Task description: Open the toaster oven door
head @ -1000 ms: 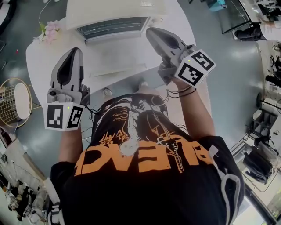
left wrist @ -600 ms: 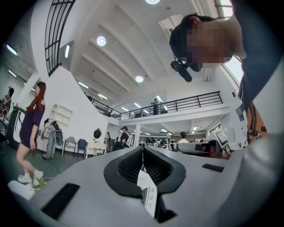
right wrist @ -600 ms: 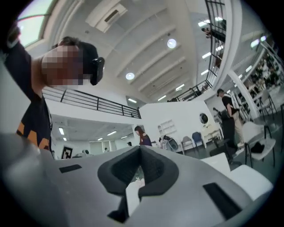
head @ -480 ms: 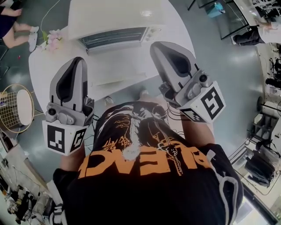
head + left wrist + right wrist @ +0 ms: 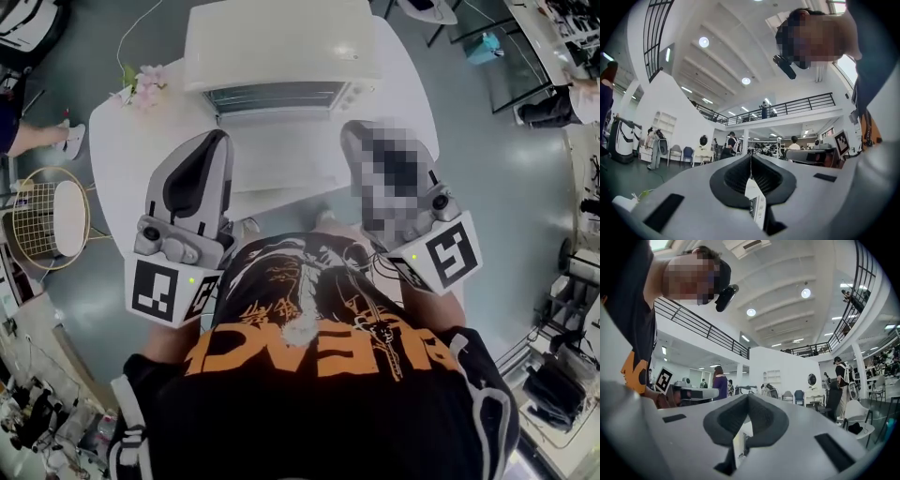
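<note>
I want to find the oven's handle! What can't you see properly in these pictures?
- Handle of the toaster oven door: head view, too small, seen from steeply above.
- Body of the right gripper: head view, covered by a mosaic patch.
- The toaster oven, both gripper views: blocked by each gripper's own body.

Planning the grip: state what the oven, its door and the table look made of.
Oven: cream, smooth, soft sheen, so painted metal or plastic; unclear which.
Door: dark pane with bars showing through, probably glass.
Table: plain white, smooth, matte; perhaps laminate.
</note>
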The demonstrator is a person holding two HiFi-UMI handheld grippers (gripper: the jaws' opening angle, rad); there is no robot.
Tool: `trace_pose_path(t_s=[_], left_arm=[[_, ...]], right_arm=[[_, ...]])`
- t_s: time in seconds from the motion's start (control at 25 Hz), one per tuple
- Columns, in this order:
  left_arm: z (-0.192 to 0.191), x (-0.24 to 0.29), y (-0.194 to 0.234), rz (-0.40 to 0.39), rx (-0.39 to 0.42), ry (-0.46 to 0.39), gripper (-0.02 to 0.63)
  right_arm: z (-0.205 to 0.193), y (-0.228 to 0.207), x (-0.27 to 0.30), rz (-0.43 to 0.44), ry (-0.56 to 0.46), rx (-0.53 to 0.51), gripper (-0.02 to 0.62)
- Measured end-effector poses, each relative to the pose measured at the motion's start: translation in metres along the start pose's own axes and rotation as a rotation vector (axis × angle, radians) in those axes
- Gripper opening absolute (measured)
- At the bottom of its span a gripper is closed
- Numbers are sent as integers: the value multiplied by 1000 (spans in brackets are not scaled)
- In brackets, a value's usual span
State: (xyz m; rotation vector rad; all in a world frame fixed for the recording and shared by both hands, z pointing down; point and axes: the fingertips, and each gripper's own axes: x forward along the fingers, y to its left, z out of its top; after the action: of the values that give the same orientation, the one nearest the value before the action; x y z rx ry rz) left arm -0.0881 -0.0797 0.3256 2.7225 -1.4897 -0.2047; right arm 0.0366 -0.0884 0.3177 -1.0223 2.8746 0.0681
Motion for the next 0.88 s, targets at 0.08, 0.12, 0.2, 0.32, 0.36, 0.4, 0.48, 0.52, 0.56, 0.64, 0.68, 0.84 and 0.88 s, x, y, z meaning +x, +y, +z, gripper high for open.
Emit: trace_pose_path(t_s=[0.08, 0.12, 0.2, 0.32, 0.36, 0.4, 0.48, 0.52, 0.56, 0.64, 0.68, 0.84, 0.88], left_arm=[[2, 1, -1, -3, 10, 0, 26], [3, 1, -2, -3, 10, -1, 25], [3, 3, -2, -3, -6, -1, 26], [-1, 2, 2, 6, -36, 5, 25], [-1, 0, 4, 13, -36, 8, 25], [-2, -2, 6, 19, -31, 11, 25], [-2, -4, 8, 24, -19, 13, 25], [-1, -4, 8, 24, -11, 14, 25], [-1, -3, 8, 22, -2, 14, 25], [0, -2, 5, 15, 10, 14, 25], [0, -1, 4, 10, 14, 14, 25], [0, -1, 4, 2, 20, 22, 25], [0, -1, 4, 2, 19, 22, 25]], right_arm=[[-1, -1, 2, 2, 7, -2, 14], [-1, -1, 3, 4, 10, -3, 14], [-3, -1, 5, 9, 18, -6, 14], [-8, -1, 7, 11, 34, -4, 14], [-9, -1, 8, 10, 39, -5, 14], [-11, -1, 9, 9, 44, -6, 14], [-13, 1, 12, 11, 49, -11, 14], [-13, 1, 13, 13, 50, -15, 14], [-13, 1, 14, 16, 51, -19, 14], [-12, 2, 15, 22, 48, -23, 14], [-12, 3, 16, 24, 47, -26, 14], [-13, 5, 21, 33, 54, -31, 14], [-13, 5, 22, 33, 56, -32, 14]])
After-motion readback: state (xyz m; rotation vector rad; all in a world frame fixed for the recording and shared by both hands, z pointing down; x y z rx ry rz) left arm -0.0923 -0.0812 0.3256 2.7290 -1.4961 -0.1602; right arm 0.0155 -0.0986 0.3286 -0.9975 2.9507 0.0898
